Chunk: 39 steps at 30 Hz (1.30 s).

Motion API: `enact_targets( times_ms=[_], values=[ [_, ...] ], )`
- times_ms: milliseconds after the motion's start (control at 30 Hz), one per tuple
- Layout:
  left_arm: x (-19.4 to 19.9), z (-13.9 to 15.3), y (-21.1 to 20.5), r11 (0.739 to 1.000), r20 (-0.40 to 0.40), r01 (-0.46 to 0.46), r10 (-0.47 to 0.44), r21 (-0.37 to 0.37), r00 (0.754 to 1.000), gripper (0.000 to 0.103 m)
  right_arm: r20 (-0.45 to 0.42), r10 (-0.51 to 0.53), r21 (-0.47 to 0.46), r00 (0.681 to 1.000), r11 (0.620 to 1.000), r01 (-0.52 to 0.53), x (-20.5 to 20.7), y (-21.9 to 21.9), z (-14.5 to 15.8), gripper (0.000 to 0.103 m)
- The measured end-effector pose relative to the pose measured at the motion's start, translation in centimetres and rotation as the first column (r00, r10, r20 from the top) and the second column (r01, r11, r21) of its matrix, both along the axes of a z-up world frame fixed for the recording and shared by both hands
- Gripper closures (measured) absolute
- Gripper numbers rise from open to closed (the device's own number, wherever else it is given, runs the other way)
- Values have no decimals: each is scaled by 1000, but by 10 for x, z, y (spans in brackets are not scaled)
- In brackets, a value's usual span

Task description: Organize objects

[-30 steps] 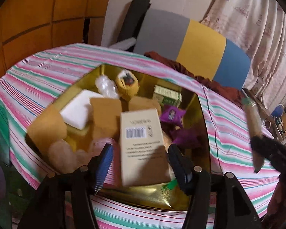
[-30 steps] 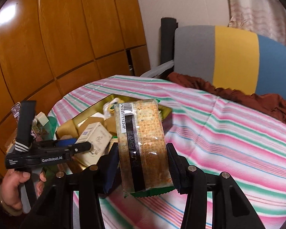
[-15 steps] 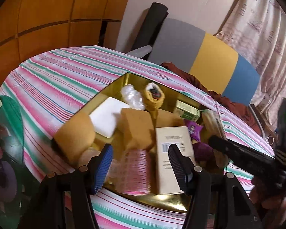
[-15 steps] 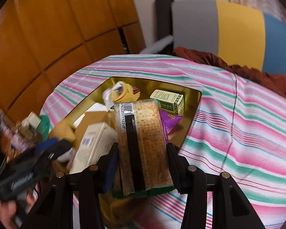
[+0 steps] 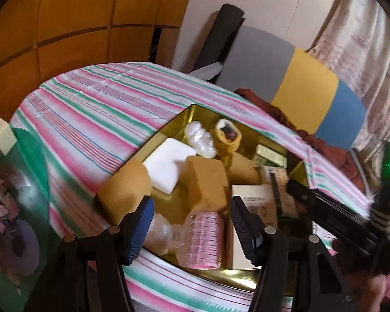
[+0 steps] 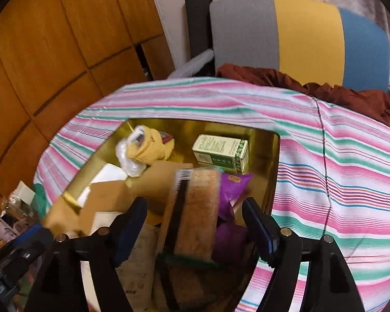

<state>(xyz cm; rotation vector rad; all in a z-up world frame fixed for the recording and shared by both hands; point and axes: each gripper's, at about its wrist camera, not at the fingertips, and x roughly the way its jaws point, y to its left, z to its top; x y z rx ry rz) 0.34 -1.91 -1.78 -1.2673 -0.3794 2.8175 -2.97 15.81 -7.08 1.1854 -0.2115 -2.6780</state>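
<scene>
Since the earlier frame, the right gripper (image 6: 193, 222) had dropped low over the gold tray (image 6: 271, 156); its jaws were opening, pads clear of the cracker pack (image 6: 195, 208) lying between them. Cracker pack: flat, oblong, clear film with a dark stripe and barcode, resting tilted on the tray's contents near the right wall. Left gripper (image 5: 191, 223): jaws spread, empty, above the tray's near edge. Gold tray: rectangular, glossy, set on the pink-and-green striped cloth (image 5: 91, 119) of the bench. Contents: green carton (image 6: 221, 153) at the far right corner; yellow knit item (image 6: 148, 147); white slab (image 5: 169, 163); tan blocks (image 5: 205, 179); beige barcoded box (image 5: 252, 223); ribbed pink plastic roll (image 5: 205, 236); purple wrapper (image 6: 231, 189).
</scene>
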Motion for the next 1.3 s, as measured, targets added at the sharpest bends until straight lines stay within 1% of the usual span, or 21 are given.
enact_targets(
  times_ms=[67,133,200,367,400,633,767,867,1000,1167,1300],
  values=[
    [0,0,2,1000,11,2,-2,-6,1000,42,-18,2,22,1000,1000,-2,9,-1,7,19],
    [2,1,6,1000,11,10,-9,-21,1000,42,-41,-9,69,999,998,11,20,-5,14,6],
    [5,2,9,999,11,9,-8,-50,1000,42,-48,-8,112,999,994,13,28,-9,19,1],
    [8,7,12,994,21,0,2,-114,1000,42,-40,10,204,999,979,-2,44,-20,22,0],
    [9,9,11,992,24,1,2,-123,1000,42,-40,10,211,999,978,-2,46,-21,21,0],
    [15,10,6,990,49,-16,23,-140,999,42,-17,-26,184,1000,982,28,55,-16,22,0],
    [17,11,6,988,62,-19,29,-153,998,42,-28,-45,186,999,981,49,62,-15,27,0],
    [19,13,5,983,57,-39,50,-177,997,42,-45,-51,198,998,978,59,67,-18,32,0],
    [21,18,3,982,52,-39,50,-187,997,42,-69,-65,233,996,969,79,72,-23,38,0],
    [26,25,4,971,19,-50,56,-232,998,42,-89,-106,267,990,955,126,76,-26,44,0],
    [29,29,4,976,6,-29,31,-216,1000,42,-104,-157,292,982,939,181,79,-26,50,0]
  ],
)
